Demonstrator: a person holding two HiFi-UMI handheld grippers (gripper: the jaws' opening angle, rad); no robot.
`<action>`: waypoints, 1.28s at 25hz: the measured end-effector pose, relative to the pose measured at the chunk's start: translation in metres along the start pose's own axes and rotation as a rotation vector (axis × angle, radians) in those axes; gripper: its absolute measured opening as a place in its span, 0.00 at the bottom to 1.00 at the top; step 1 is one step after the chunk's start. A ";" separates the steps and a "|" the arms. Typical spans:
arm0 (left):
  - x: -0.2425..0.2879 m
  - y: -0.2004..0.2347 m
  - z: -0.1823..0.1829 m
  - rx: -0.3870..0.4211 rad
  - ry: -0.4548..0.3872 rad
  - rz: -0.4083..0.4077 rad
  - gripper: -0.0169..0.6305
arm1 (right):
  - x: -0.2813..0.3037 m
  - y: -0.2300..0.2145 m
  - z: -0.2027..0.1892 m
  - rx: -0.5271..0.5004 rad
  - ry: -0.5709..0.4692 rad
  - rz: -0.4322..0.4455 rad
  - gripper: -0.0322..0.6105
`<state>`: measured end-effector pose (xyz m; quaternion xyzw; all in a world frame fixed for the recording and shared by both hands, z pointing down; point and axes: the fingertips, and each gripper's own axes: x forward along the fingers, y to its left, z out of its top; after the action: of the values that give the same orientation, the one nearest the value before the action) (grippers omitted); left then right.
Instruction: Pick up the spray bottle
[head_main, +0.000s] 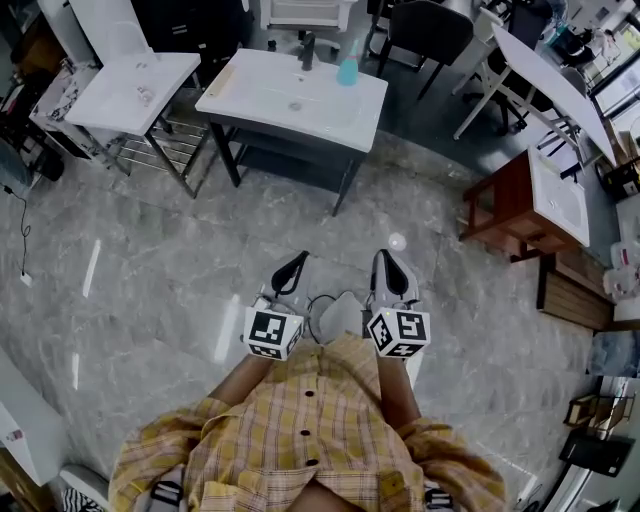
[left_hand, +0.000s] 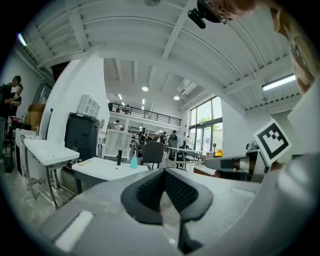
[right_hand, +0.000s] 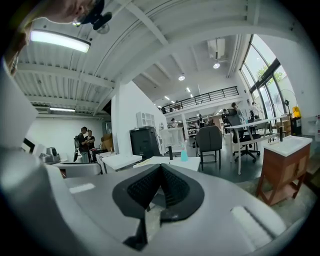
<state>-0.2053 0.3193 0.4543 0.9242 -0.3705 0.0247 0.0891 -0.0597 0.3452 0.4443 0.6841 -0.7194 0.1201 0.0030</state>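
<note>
The spray bottle (head_main: 347, 68) is small and turquoise. It stands at the far edge of a white sink counter (head_main: 270, 105), next to a black tap (head_main: 308, 50). It is well ahead of me across the grey floor. Both grippers are held close to my body, pointing roughly level towards that counter. My left gripper (head_main: 290, 272) has its jaws together with nothing between them, and so does my right gripper (head_main: 392, 268). In the left gripper view the bottle (left_hand: 133, 161) shows small, beyond the closed tips (left_hand: 164, 172). The right gripper view also has the bottle (right_hand: 184, 155) far past its tips (right_hand: 161, 167).
A second white basin (head_main: 130, 90) on a metal rack stands left of the counter. A brown wooden cabinet (head_main: 505, 205) with a white top is at the right. A black chair (head_main: 428, 30) and a white table (head_main: 545, 75) lie behind. A small white object (head_main: 397, 241) lies on the floor.
</note>
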 end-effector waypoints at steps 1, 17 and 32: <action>0.000 0.002 0.000 -0.003 -0.001 -0.001 0.02 | 0.002 0.000 0.001 -0.003 0.000 -0.004 0.05; 0.081 0.049 0.016 0.037 -0.012 -0.011 0.02 | 0.101 -0.017 0.013 -0.034 -0.014 0.033 0.05; 0.256 0.106 0.055 0.063 -0.017 0.065 0.02 | 0.260 -0.104 0.071 -0.061 -0.030 0.122 0.05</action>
<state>-0.0941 0.0593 0.4446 0.9143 -0.4000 0.0313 0.0559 0.0374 0.0737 0.4367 0.6402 -0.7632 0.0878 0.0060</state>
